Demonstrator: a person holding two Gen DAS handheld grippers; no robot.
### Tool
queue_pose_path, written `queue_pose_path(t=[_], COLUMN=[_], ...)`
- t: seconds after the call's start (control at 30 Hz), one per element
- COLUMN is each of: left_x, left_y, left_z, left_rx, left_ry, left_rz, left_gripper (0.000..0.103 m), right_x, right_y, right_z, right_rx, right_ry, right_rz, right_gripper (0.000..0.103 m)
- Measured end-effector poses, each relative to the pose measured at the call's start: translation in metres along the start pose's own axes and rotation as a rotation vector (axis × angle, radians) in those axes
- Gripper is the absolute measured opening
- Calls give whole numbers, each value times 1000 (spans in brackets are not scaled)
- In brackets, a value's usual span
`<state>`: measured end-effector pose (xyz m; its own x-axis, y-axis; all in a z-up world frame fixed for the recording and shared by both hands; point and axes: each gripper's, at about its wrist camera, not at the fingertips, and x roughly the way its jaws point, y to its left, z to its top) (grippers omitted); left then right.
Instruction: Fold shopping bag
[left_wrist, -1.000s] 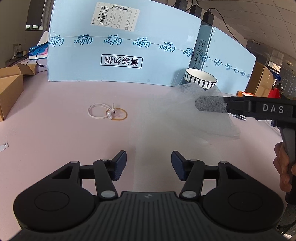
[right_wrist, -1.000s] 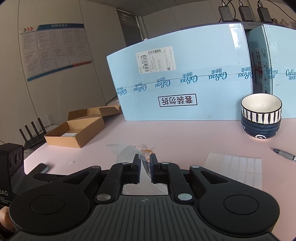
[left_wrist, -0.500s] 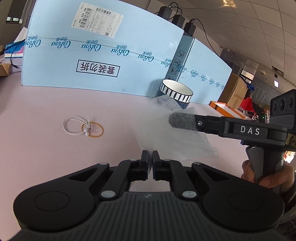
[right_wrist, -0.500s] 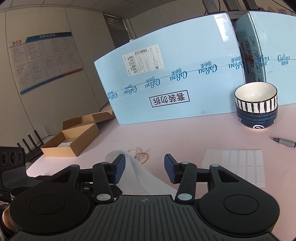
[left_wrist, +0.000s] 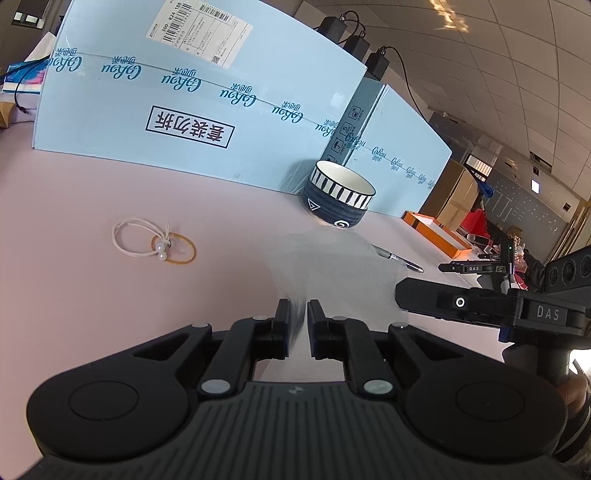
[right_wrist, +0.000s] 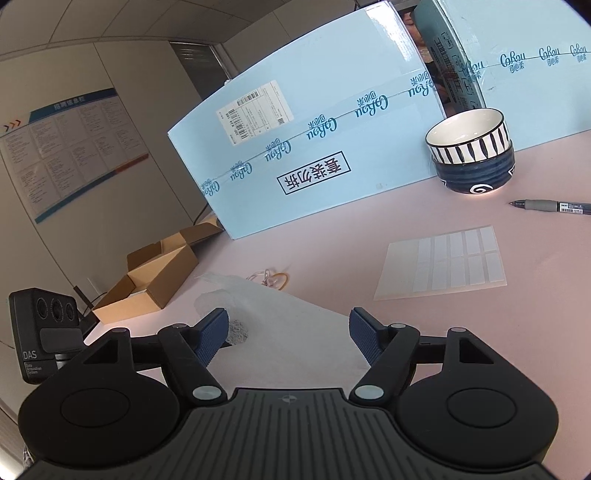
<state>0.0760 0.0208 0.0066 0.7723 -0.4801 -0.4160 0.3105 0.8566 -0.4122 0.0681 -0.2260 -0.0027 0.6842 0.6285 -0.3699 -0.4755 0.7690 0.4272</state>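
The shopping bag (left_wrist: 332, 266) is a thin, translucent white sheet. It runs from my left gripper (left_wrist: 297, 315) out over the pink table toward the bowl. My left gripper is shut on the bag's near edge, which shows between its fingers. In the right wrist view the bag (right_wrist: 280, 302) lies spread under my right gripper (right_wrist: 289, 330), which is open wide with nothing between its blue pads. Seen from the left wrist, one finger of the right gripper (left_wrist: 406, 295) hovers just right of the bag. The left gripper's camera housing (right_wrist: 44, 332) shows at the left edge.
A striped blue bowl (left_wrist: 338, 199) stands at the back against tall light-blue cartons (left_wrist: 184, 103). A hair tie with a rubber band (left_wrist: 155, 243) lies left of the bag. A pen (right_wrist: 550, 205) and label sheet (right_wrist: 443, 262) lie right. An open cardboard box (right_wrist: 155, 273) sits far left.
A second ago the right gripper held the lifted bag and the left was open. The left then shut on the bag; the right let go and has opened wider. The bag now lies lower.
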Motion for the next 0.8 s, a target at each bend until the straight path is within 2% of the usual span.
queue_pose_path(t=[0.07, 0.2, 0.47, 0.57, 0.8], left_x=[-1, -2, -5, -6, 0], left_y=[2, 5, 6, 9, 7], left_z=[0, 0, 0, 1, 1], left_rx=[-7, -19, -27, -41, -41], left_ry=[-3, -7, -32, -41, -12], left_rz=[8, 21, 6, 2, 14], left_gripper=[25, 37, 39, 43, 45], right_x=[1, -2, -9, -11, -19], right_y=[8, 13, 4, 2, -1], right_z=[-3, -5, -3, -5, -6], right_rx=[-42, -66, -25, -20, 0], right_ry=[16, 6, -30, -32, -69], right_rz=[-16, -38, -76, -81, -77], right_gripper=[83, 83, 84, 85, 89])
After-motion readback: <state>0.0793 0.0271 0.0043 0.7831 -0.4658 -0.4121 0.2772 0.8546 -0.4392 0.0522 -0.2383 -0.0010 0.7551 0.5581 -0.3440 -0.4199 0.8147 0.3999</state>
